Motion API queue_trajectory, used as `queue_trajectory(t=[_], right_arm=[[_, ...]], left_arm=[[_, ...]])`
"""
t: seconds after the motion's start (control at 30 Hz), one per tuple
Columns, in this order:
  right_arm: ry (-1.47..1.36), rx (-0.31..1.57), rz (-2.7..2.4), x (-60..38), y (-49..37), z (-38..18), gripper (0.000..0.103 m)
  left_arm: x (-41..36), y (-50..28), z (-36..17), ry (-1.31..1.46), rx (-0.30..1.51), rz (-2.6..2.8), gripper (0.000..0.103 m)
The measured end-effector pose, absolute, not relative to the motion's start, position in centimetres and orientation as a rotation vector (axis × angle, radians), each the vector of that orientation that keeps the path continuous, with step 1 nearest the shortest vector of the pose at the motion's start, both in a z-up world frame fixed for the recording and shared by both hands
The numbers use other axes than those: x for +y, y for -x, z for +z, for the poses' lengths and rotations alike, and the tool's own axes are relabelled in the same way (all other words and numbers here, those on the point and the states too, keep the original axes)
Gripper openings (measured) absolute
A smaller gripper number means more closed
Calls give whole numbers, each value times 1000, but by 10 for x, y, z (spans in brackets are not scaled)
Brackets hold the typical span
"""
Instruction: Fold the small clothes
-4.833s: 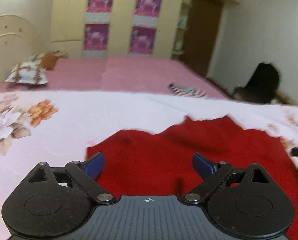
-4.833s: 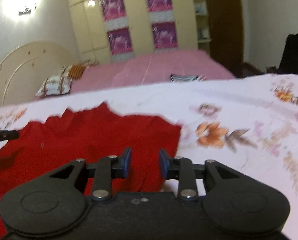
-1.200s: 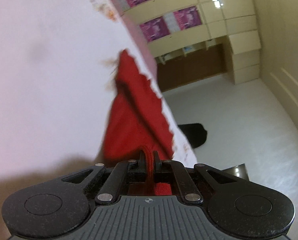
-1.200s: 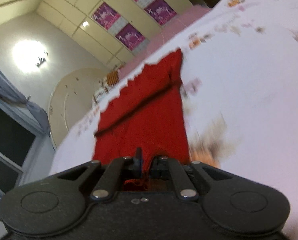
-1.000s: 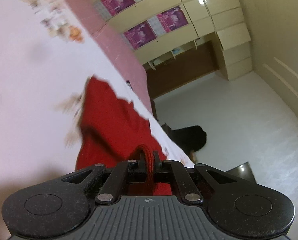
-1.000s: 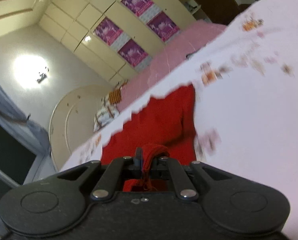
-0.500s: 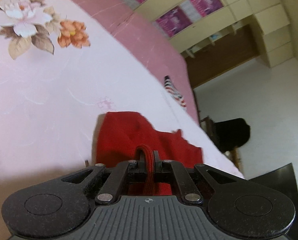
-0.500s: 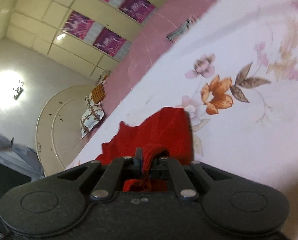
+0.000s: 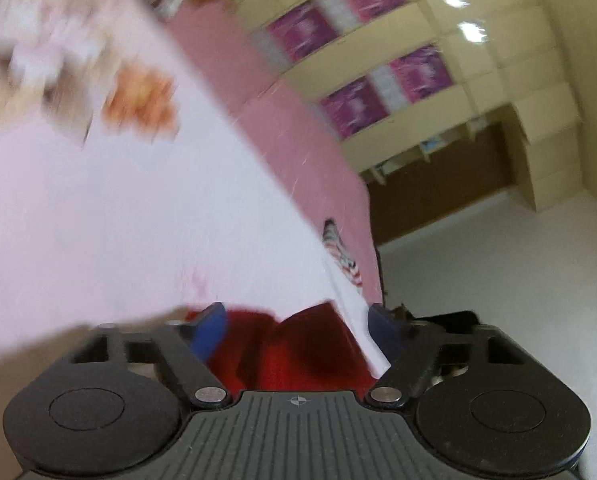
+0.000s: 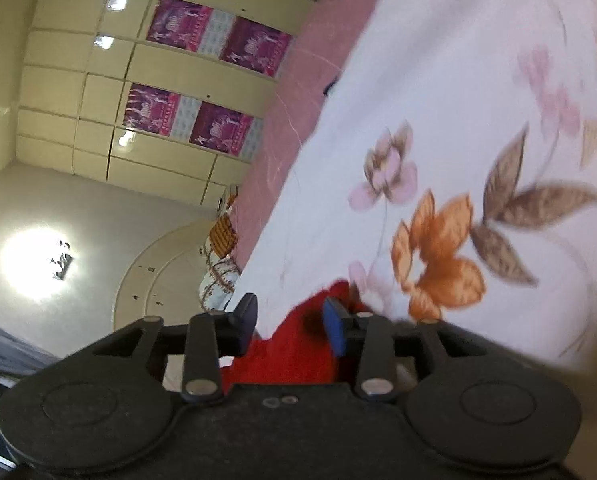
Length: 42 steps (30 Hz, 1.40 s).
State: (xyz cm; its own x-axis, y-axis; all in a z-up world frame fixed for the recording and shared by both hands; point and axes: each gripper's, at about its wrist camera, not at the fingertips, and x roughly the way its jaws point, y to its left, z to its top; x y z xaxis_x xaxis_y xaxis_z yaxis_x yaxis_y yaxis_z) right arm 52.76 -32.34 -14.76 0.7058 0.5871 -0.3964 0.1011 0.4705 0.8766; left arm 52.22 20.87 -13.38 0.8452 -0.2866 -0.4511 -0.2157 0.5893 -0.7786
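Jaws wide apart on the left gripper (image 9: 298,326), both blue pads clear of the cloth, nothing held. Between and below its fingers lies the red garment (image 9: 298,352), bunched up on the floral sheet (image 9: 98,220), a fold standing up in the middle of it. The view is tilted and smeared, so the garment's outline is hard to read. Further along the bed, a striped item (image 9: 344,256) sits near the edge where the sheet meets the pink bedspread (image 9: 298,120). Cupboards (image 9: 438,40) with purple posters fill the far wall.

Over to the right gripper (image 10: 290,322): jaws parted too, gripping nothing. The red garment (image 10: 290,352) shows in the gap between the fingers, close under the tool; the right pad (image 10: 333,326) looks to be touching or just over its edge, and I cannot tell which. Floral sheet (image 10: 458,120) spreads to the right, an orange flower (image 10: 434,256) just beside the garment. A patterned pillow (image 10: 218,276) rests by the headboard (image 10: 158,272).
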Motion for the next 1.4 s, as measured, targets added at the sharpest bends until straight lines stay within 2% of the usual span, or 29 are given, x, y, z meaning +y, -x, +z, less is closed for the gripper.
queue_trajectory(t=[0.03, 0.07, 0.1, 0.17, 0.3, 0.4, 0.43, 0.47, 0.57, 0.6, 0.67, 0.77, 1.03, 1.1, 1.2, 1.23, 1.27, 1.3, 1.33, 1.37, 1.4], right_arm=[[-1020, 749, 333, -325, -525, -141, 41], [-967, 744, 335, -324, -523, -135, 42], [-905, 750, 336, -320, -522, -130, 42], [-791, 770, 343, -311, -520, -122, 40], [-577, 803, 334, -286, -512, -109, 38], [-447, 812, 305, -268, -508, -104, 36], [-414, 807, 299, -263, -506, -102, 36], [-382, 803, 291, -258, -505, -101, 34], [-346, 782, 271, -251, -500, -97, 31], [-347, 777, 267, -249, -503, -96, 31], [-343, 783, 275, -249, -502, -97, 24], [-286, 799, 282, -248, -514, -103, 5], [-195, 682, 315, -237, -506, -78, 4], [-181, 712, 288, -238, -514, -85, 4], [-193, 807, 242, -240, -527, -109, 5], [-214, 804, 247, -243, -525, -107, 7], [-238, 802, 245, -245, -522, -103, 19], [-265, 784, 257, -248, -514, -95, 35], [-281, 761, 272, -251, -504, -87, 40], [-293, 738, 298, -256, -489, -79, 43], [-298, 732, 323, -260, -473, -74, 43]], left_arm=[[208, -523, -130, 916, 593, -65, 77], [206, -525, -125, 867, 617, -93, 72], [201, -528, -121, 801, 645, -104, 60], [191, -532, -116, 685, 709, -137, 49], [162, -540, -116, 453, 819, -127, 49], [150, -539, -118, 399, 812, -145, 46], [149, -538, -118, 382, 809, -143, 36], [147, -539, -120, 360, 818, -135, 18], [151, -533, -122, 388, 791, -121, 11], [154, -530, -121, 404, 774, -119, 5], [157, -529, -122, 412, 755, -130, 5], [157, -529, -124, 409, 757, -139, 5], [177, -506, -116, 475, 647, -99, 5], [173, -519, -131, 424, 738, -76, 5], [168, -521, -131, 412, 737, -77, 6], [171, -518, -127, 435, 730, -78, 12], [173, -512, -122, 440, 712, -76, 45], [175, -499, -114, 427, 676, -65, 79], [177, -482, -108, 417, 625, -64, 84], [179, -465, -104, 416, 601, -90, 83], [181, -449, -103, 428, 619, -124, 75]])
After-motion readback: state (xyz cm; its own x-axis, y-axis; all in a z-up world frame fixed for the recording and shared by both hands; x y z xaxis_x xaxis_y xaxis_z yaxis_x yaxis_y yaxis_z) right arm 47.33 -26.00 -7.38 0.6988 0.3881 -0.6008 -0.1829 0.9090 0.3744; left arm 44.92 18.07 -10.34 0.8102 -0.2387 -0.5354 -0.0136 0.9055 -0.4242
